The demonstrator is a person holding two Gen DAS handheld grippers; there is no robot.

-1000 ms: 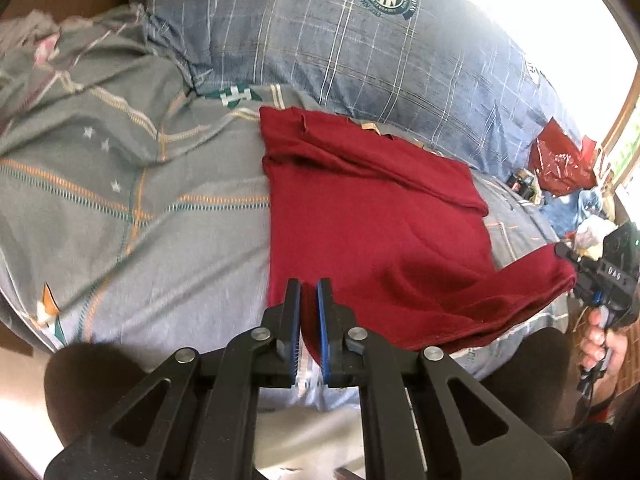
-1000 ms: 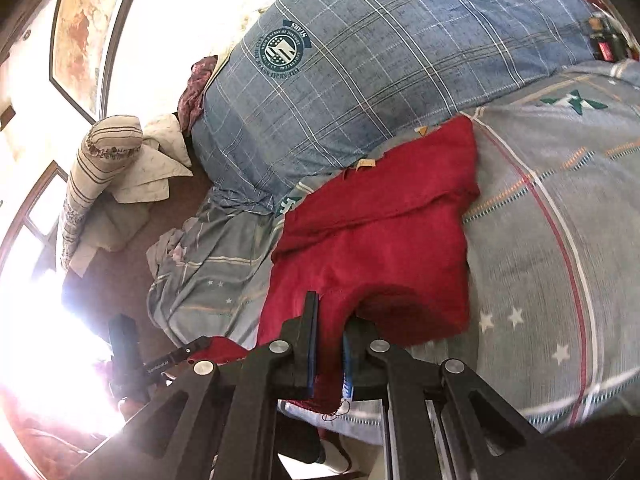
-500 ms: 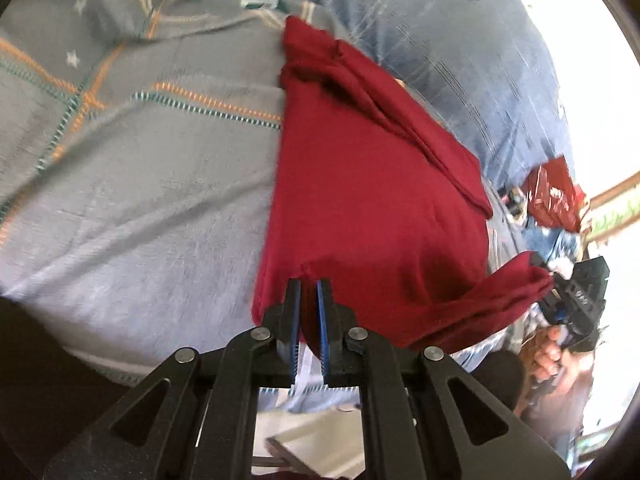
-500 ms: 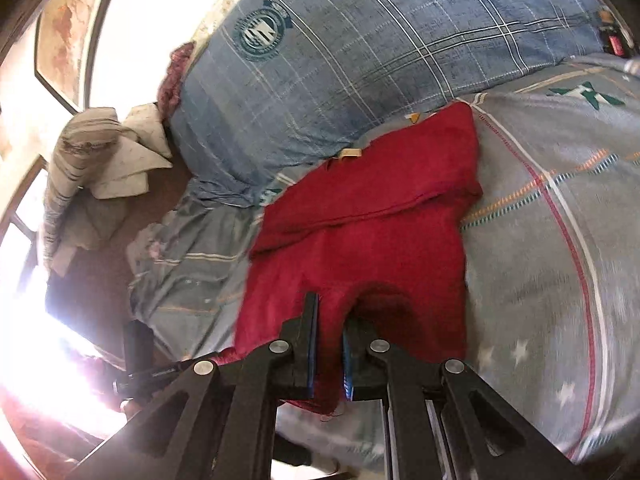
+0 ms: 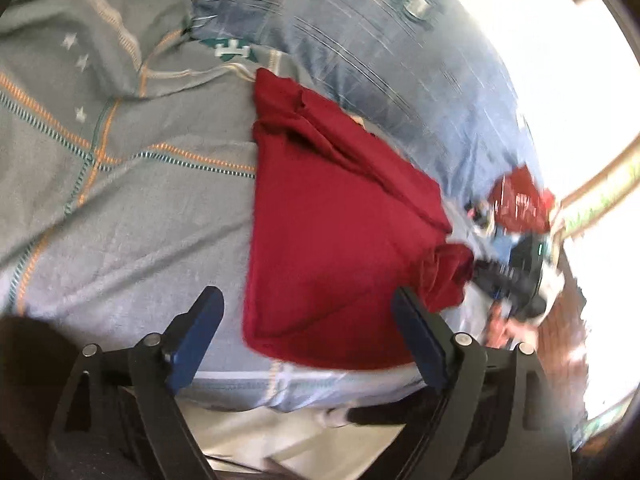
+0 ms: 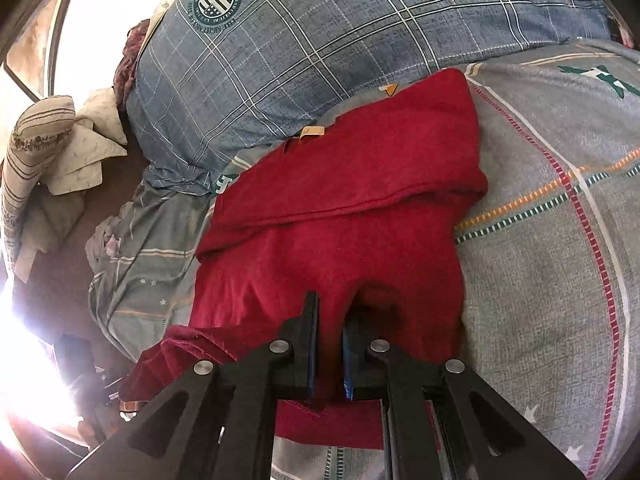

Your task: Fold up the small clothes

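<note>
Your left gripper (image 5: 308,312) had its fingers spread wide with nothing between them, blue pads (image 5: 196,332) facing in, hovering over the near edge of the red garment (image 5: 332,232). That garment lay flat on the grey patterned bedsheet (image 5: 120,208), its near hem close to the mattress edge, its far end folded over into a band right up against the blue plaid pillow (image 5: 380,60). Left view was motion-blurred, so fine detail there was unreliable. Your right gripper (image 6: 330,344) had its fingers nearly together, pinching a fold of the red garment (image 6: 340,216) at its near edge; the cloth bunched up between the pads and a ridge of fabric rose just ahead of the tips. In the left view that same gripper (image 5: 508,276) showed at the garment's right corner with a gathered lump of red cloth at its tip. In the right view a tan label (image 6: 312,132) sat at the garment's far edge, touching the pillow (image 6: 320,40) with the round crest print. Striped and pale cloths (image 6: 48,152) were piled off the bed to the left, well apart from the garment. A red bag (image 5: 520,204) sat beyond the bed near the window, blurred.
</note>
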